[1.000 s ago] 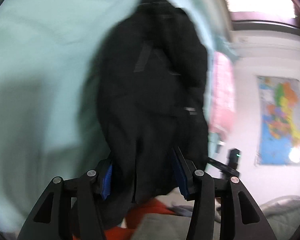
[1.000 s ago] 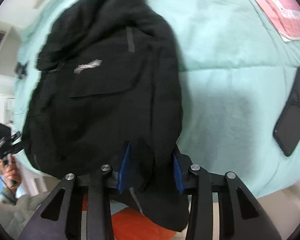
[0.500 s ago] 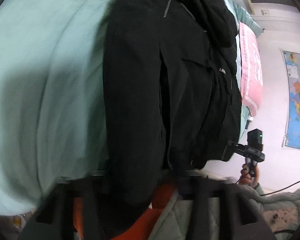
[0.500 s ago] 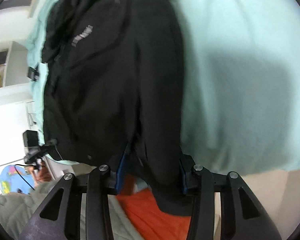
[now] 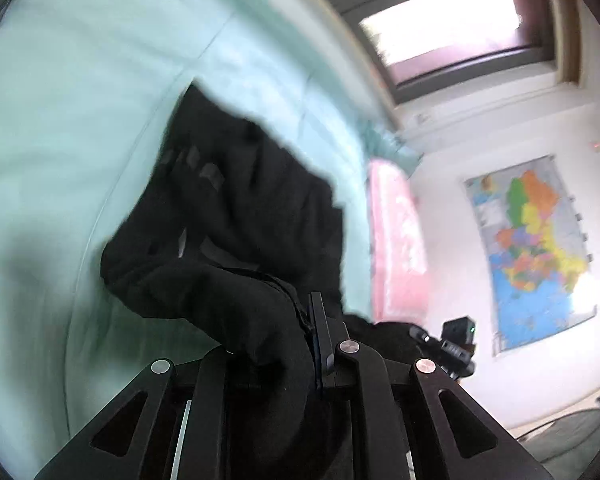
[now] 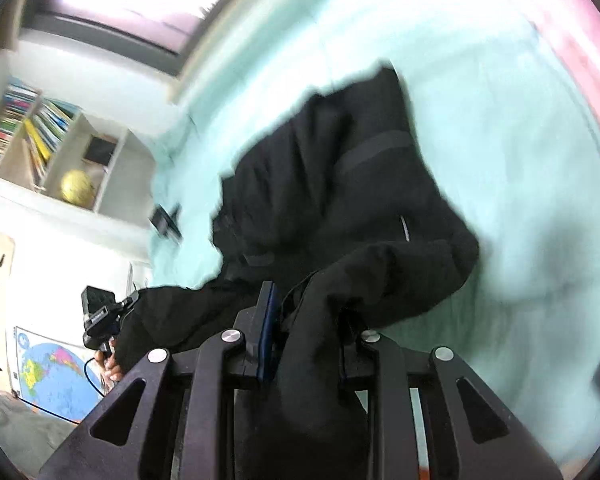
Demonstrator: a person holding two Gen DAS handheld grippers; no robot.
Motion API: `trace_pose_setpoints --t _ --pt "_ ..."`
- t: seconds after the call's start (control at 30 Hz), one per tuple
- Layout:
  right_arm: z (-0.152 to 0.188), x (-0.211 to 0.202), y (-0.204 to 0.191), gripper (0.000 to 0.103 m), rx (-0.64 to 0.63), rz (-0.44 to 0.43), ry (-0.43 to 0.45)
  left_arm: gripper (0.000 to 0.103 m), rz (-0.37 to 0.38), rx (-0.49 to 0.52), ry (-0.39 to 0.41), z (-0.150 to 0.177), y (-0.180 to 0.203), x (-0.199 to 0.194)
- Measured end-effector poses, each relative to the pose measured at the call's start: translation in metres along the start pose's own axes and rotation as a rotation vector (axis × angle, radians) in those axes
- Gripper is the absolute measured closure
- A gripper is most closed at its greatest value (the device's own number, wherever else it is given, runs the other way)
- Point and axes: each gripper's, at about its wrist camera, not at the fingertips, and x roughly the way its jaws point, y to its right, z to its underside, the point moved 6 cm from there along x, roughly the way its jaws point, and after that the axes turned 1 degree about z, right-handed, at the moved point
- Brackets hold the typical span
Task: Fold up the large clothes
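Both grippers, left (image 5: 300,344) and right (image 6: 306,340), clamped on the black jacket's (image 5: 240,216) hem, right jaws just closing further. Bunched above the mint bed (image 5: 60,140), beside the pink pillow (image 5: 396,240).

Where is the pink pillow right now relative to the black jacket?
In the left wrist view the pink pillow lies on the mint bedspread just right of the black jacket, toward the wall with the map.
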Motion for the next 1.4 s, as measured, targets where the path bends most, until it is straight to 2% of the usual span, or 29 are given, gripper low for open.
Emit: trace_pose_setpoints --t 0.13,0.23,0.33,0.47,0.67,0.77,0.87,0.97,1.13,1.27,1.37,1.4 --pt "-0.052 -0.008 -0.014 0.075 -0.016 0.008 0.101 0.086 0.045 0.020 0.044 -0.041 0.020 0.009" --pt "-0.091 -0.006 -0.007 0.075 0.033 -0.001 0.150 0.085 0.101 -0.049 0.087 -0.078 0.014 0.017" --pt "-0.126 0.008 0.009 0.073 0.069 0.047 0.162 0.081 0.096 -0.094 0.117 -0.112 0.007 0.041" --pt "-0.170 0.055 0.036 0.071 0.171 0.092 0.132 0.076 0.001 -0.150 0.106 -0.148 -0.017 0.076" --pt "-0.200 0.136 0.076 0.069 0.219 0.226 0.034 0.073 -0.185 -0.160 0.034 -0.188 -0.074 0.152" --pt "-0.200 0.176 0.099 0.069 0.225 0.293 -0.038 0.072 -0.238 -0.178 -0.007 -0.193 -0.101 0.182" --pt "-0.201 0.198 0.114 0.069 0.227 0.312 -0.058 0.073 -0.300 -0.175 -0.063 -0.189 -0.127 0.214" --pt "-0.201 0.211 0.122 0.070 0.234 0.325 -0.064 0.072 -0.330 -0.163 -0.080 -0.184 -0.140 0.230" --pt "-0.200 0.203 0.120 0.069 0.246 0.311 -0.080 0.070 -0.308 -0.150 -0.114 -0.183 -0.135 0.223" --pt "-0.196 0.169 0.104 0.066 0.256 0.237 -0.074 0.048 -0.241 -0.163 -0.146 -0.180 -0.115 0.192" --pt "-0.191 0.133 0.081 0.061 0.198 0.202 -0.049 0.041 -0.207 -0.104 -0.119 -0.177 -0.089 0.154" --pt "-0.190 0.122 0.074 0.054 0.168 0.205 -0.037 0.040 -0.198 -0.075 -0.103 -0.176 -0.078 0.139"
